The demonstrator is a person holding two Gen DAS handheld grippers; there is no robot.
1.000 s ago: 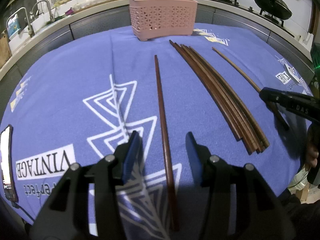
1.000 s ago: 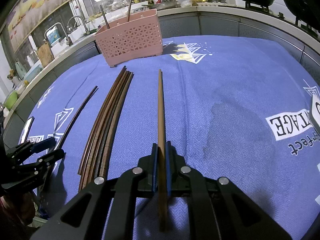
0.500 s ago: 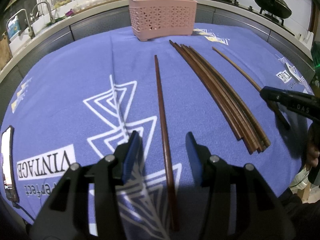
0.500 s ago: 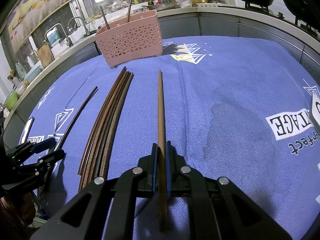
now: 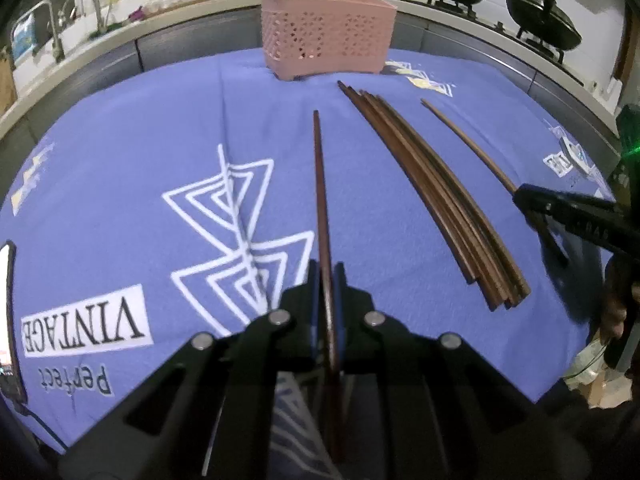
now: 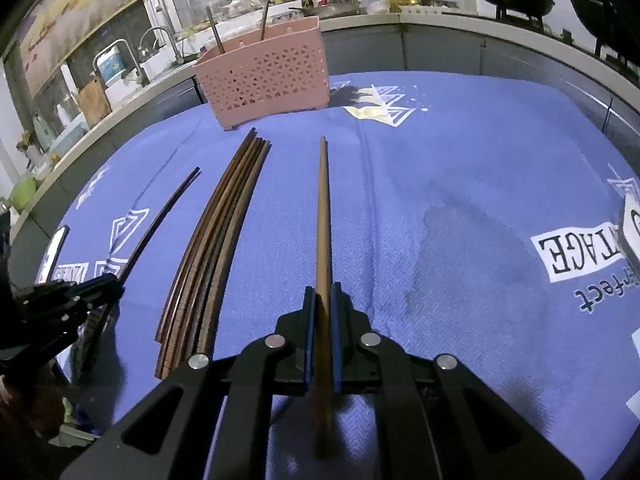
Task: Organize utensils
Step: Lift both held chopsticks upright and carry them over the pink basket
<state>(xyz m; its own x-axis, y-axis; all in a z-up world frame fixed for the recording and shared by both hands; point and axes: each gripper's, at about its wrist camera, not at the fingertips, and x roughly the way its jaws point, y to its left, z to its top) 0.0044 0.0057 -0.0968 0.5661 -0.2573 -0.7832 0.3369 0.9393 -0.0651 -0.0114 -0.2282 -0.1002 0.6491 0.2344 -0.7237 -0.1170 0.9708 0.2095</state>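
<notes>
Left wrist view: the left gripper (image 5: 329, 280), jaws just closed, pinches a dark chopstick (image 5: 320, 184) near its thick end; the shaft runs ahead. Likewise the right gripper (image 6: 322, 304) clamps a lighter chopstick (image 6: 323, 216). Both sticks look light, stiff and likely to pivot.

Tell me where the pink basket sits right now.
The pink basket stands at the far edge of the blue cloth, top centre in the left wrist view, just beyond the tips of the chopstick bundle.
</notes>
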